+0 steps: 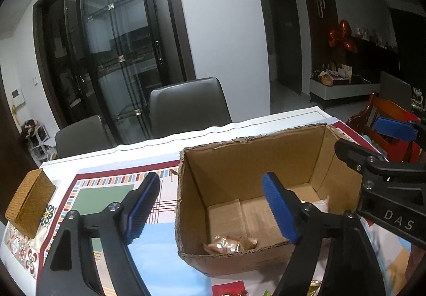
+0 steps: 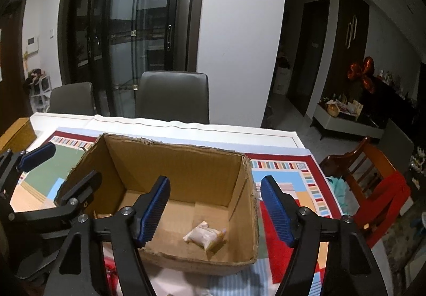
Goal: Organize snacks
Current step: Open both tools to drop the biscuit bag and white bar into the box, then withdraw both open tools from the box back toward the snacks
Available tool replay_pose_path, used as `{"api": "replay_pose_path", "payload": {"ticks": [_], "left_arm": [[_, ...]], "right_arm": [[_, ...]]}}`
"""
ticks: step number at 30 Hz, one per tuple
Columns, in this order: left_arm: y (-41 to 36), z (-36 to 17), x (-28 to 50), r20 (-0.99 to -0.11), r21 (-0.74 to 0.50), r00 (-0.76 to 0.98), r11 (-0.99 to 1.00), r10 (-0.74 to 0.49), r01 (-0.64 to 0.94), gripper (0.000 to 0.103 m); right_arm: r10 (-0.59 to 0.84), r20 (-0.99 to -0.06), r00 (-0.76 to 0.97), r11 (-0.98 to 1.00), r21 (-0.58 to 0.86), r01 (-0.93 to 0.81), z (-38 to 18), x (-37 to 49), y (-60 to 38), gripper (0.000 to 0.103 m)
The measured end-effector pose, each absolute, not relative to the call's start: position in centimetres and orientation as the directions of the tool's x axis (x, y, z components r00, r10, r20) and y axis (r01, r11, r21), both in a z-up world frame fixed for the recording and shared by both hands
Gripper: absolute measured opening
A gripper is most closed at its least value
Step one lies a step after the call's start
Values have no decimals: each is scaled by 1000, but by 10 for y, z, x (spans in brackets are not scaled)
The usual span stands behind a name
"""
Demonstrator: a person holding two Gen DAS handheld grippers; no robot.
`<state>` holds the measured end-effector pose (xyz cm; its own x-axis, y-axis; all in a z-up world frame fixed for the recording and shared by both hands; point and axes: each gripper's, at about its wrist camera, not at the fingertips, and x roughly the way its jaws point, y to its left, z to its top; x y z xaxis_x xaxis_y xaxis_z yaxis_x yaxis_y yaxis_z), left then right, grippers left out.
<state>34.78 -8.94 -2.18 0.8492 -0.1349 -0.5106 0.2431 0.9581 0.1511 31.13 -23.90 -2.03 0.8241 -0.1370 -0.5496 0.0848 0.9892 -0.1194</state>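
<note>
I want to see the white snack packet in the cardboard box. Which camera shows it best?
The right wrist view: the pale plastic snack packet lies whole on the brown cardboard box's floor. In the left wrist view only its white edge peeks past a blue-padded finger.

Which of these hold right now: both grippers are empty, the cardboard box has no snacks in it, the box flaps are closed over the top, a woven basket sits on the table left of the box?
1. Both grippers are empty. True: the left gripper and the right gripper stand open with nothing between the pads.
2. The cardboard box holds no snacks. False: a pale snack packet and a shiny golden packet lie on its floor.
3. Flaps close the box top. False: the top is open, with torn edges.
4. A woven basket sits on the table left of the box. True.
</note>
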Motion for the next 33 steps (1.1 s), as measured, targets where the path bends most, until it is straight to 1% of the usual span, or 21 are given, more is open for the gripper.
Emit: {"api": "replay_pose_path", "payload": {"ticks": [11, 20, 33], "left_arm": [[-80, -10, 337, -484, 141, 865, 963, -134, 228, 86], [-74, -1, 326, -459, 142, 880, 967, -126, 212, 86], [-69, 5, 312, -453, 135, 884, 971, -116, 196, 86]], "right_arm": [[-135, -522, 842, 989, -118, 86, -8, 304, -237, 71], [-144, -513, 846, 988, -114, 99, -4, 294, -238, 71], [-153, -497, 854, 987, -115, 110, 5, 278, -236, 71]]}}
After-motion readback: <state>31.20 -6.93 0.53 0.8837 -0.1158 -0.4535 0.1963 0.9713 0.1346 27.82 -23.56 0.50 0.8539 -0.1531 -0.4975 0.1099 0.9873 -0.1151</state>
